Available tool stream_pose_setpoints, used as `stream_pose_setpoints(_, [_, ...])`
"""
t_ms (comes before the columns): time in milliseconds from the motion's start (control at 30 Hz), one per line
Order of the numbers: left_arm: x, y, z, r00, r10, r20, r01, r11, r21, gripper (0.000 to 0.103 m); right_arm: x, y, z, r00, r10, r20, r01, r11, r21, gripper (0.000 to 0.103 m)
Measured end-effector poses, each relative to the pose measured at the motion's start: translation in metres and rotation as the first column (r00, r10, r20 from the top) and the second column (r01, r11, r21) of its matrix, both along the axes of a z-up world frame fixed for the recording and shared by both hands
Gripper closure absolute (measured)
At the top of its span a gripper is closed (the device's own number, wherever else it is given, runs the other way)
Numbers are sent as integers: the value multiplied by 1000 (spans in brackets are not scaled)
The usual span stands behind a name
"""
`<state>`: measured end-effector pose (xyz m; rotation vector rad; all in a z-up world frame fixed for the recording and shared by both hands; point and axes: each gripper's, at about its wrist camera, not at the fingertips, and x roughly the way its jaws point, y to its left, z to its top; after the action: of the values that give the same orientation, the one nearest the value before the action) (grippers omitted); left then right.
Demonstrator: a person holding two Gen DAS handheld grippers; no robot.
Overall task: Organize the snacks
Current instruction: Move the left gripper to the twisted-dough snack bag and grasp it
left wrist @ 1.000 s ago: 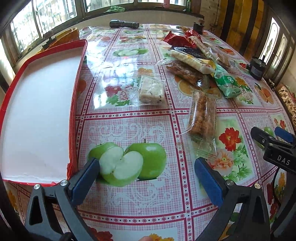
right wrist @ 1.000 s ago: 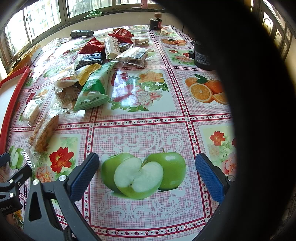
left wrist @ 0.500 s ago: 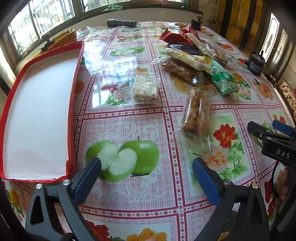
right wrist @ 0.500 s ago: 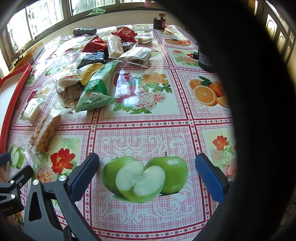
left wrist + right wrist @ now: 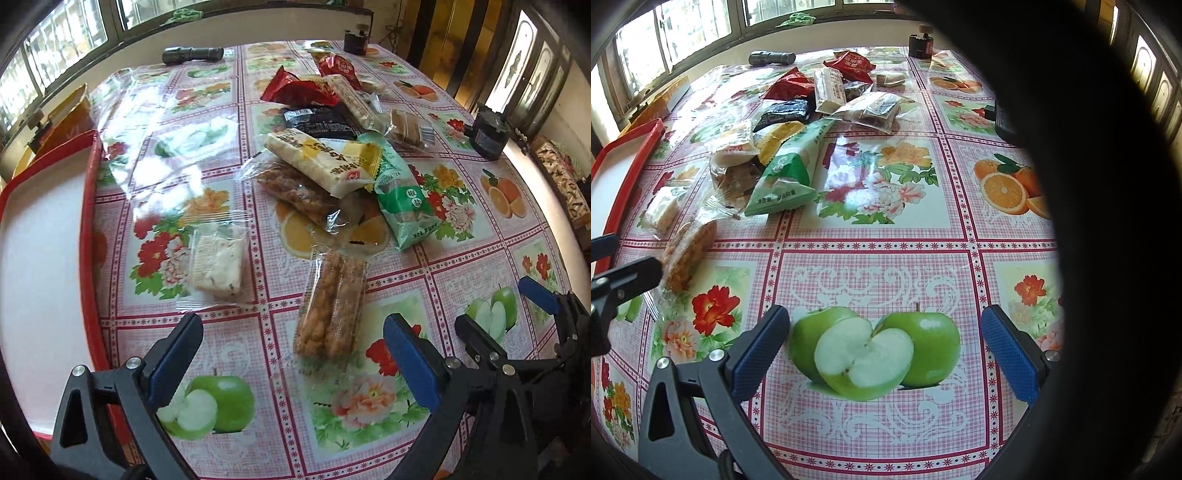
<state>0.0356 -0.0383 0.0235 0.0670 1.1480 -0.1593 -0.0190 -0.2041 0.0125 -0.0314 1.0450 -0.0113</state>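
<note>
Currently hovering low over table [image 5: 207, 70], both grippers level, pointing fwd along floral cloth.

L gripper [image 5: 293, 352]: jaws spread wide, nothing between pads except cloth and near end of crispy bar [image 5: 330, 308], not touching either pad. L pad [image 5: 173, 360] sits just right of red tray [image 5: 88, 236] rim, above printed apple. R pad [image 5: 410, 360] over red flower print.

R gripper [image 5: 886, 352]: also wide open, empty, straddling printed apple pair. Seen from L cam at right edge [image 5: 506, 312], beside L gripper, apart from it. Right half of R cam blocked by dark blur, cannot tell what.

Snacks:
- crispy bar, clear wrap, lying lengthwise just ahead of L gripper; also [image 5: 689, 254]
- white cake [image 5: 218, 264] in clear wrap, left of bar, near tray, not in it
- pile further back: yellow pack [image 5: 321, 160] on top of brown pack [image 5: 303, 192], green pack [image 5: 404, 197] leaning at right side, black pack [image 5: 317, 120] and red bags [image 5: 299, 88] behind
- clear pack w/ brown biscuits [image 5: 406, 127] at right of pile

Tray at left edge of table, white inside, no snacks visible in it.

Misc: torch [image 5: 194, 54] at far edge by window, dark jar [image 5: 487, 134] at far right.
</note>
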Motion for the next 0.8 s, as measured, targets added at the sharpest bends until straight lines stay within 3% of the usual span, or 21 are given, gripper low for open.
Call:
stream_pose_setpoints(133, [10,-8,-8,997,-30,-75,26,998,-59,5,1,-1,1,1000,15,-15,-15,1000,-1,0])
stream_pose_setpoints(267, [17,-15,-16,994,-36,-108,33,999,-30,9,4,-2,1,999,26,-39,-26,1000,1,0])
stream_pose_setpoints(567, [18,-21,-19,997,-34,-73,38,998,41,10,4,-2,0,999,36,-18,-37,999,-2,0])
stream_pose_setpoints(800, [15,-21,-19,998,-30,-54,32,999,40,9,8,-2,1,997,46,-56,-46,999,7,0])
